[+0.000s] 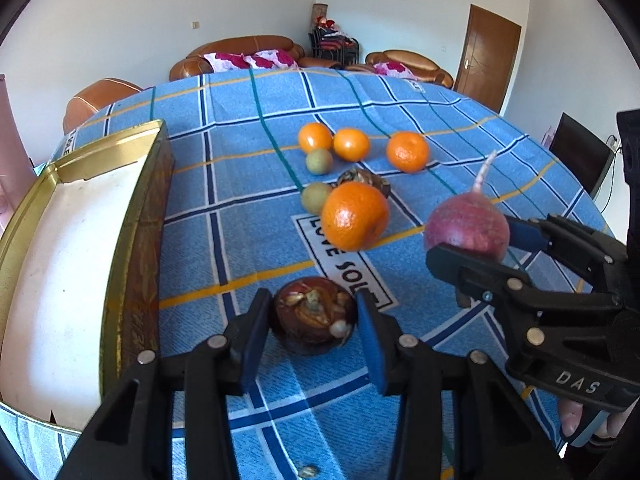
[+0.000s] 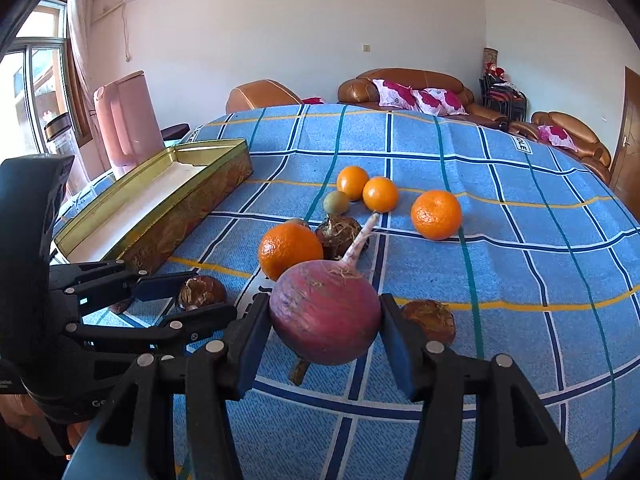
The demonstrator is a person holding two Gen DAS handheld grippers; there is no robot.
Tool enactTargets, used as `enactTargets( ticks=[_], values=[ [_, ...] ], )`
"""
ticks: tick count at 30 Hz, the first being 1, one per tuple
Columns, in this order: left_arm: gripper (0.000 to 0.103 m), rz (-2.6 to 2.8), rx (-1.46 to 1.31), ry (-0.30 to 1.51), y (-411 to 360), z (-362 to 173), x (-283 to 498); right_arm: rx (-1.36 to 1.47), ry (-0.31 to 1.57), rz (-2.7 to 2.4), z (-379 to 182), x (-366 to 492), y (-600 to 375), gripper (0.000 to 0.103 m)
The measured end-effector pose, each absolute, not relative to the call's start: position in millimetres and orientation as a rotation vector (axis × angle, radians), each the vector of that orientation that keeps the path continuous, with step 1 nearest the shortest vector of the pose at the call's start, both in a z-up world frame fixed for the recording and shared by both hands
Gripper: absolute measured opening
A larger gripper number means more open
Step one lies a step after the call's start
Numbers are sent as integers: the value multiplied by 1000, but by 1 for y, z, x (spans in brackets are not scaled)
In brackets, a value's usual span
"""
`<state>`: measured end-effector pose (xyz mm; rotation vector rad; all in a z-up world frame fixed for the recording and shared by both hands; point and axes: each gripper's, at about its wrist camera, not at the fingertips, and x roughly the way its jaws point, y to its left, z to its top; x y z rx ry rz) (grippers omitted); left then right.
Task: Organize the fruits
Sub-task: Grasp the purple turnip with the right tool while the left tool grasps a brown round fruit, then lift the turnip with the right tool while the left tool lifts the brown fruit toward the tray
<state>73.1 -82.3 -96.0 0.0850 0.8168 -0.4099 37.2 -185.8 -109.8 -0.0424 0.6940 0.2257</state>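
Your left gripper [image 1: 314, 316] is sitting low over the table with its blue pads [image 1: 372, 340] pressed against both sides of a dark brown water chestnut [image 1: 314, 320], so it is clamped on it. Your right gripper [image 2: 324, 320] is clamping the purple-red radish [image 2: 326, 312], which is hanging clear of the cloth with its pale root tip pointing away from you.

You are working over a round table under a blue plaid tablecloth [image 2: 500, 240] crossed by white, navy, teal and yellow lines. Brown leather sofas [image 2: 416, 84] with pink floral cushions are standing behind it along white walls, with a wooden door [image 1: 486, 56] at the right and a window [image 2: 36, 92] at the left.

An open gold tin box [image 1: 136, 216] with a white floor is lying on the table's left side, close beside your left gripper. Loose fruit is lying mid-table: a large orange [image 1: 354, 216] nearest, three smaller oranges [image 1: 407, 151] beyond it, and two small green fruits [image 1: 319, 161] among them. Another water chestnut [image 2: 430, 320] is resting on the cloth just right of the radish.
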Motion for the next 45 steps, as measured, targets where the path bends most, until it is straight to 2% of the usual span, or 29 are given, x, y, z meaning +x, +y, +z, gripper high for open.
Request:
enactTargets(
  ticks=[16,45],
  values=[
    [44,-345,13,619,-62,-72,54,-82,620,285,-102,24,-176,55],
    [44,-266,15,446,-55,-59,26,-108,485,318,-91,0,-174,55]
  ],
)
